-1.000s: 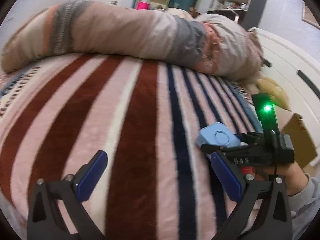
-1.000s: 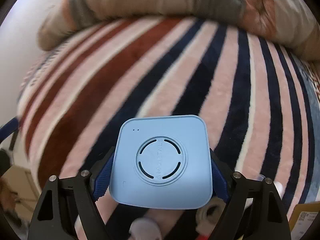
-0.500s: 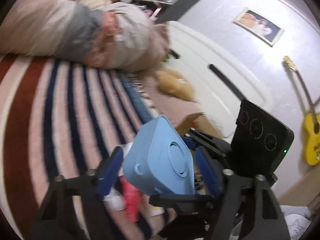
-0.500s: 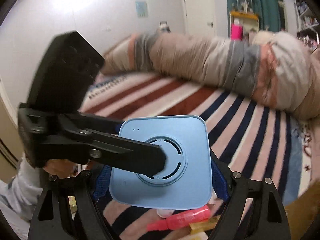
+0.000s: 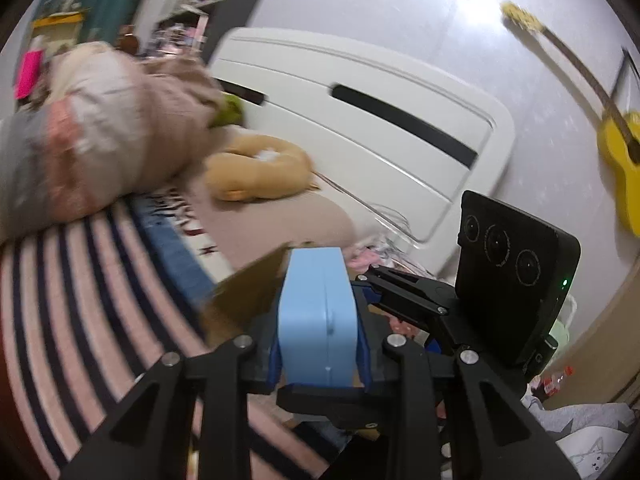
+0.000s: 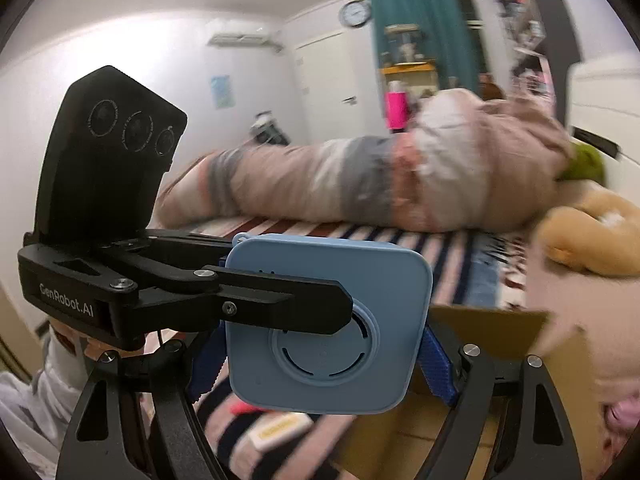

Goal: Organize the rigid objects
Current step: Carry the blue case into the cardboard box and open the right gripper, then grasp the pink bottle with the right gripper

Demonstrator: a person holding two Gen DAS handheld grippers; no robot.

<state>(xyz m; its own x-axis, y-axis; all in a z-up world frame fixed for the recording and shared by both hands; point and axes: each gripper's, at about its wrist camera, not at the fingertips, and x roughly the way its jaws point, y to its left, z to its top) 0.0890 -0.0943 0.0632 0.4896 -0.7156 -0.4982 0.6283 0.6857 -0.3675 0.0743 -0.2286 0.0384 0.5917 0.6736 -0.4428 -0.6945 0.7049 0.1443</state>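
The bed with its red, navy and pink striped fleece blanket [image 5: 100, 300] has swung to the side of my left view, and the open brown cardboard box [image 6: 500, 328] now sits just behind and below my work. A second ago the left gripper [image 5: 318, 354] was splayed and empty over the blanket. Now its jaws are clenched across the flat faces of the pale blue square plastic device with rounded corners [image 5: 316, 320], which is held in the air above the bed's edge. The right gripper [image 6: 320, 364] still has its jaws clamped on the device's sides, so both hold it. I judge this a mid-handover: the right should release next, letting me carry it to the box.
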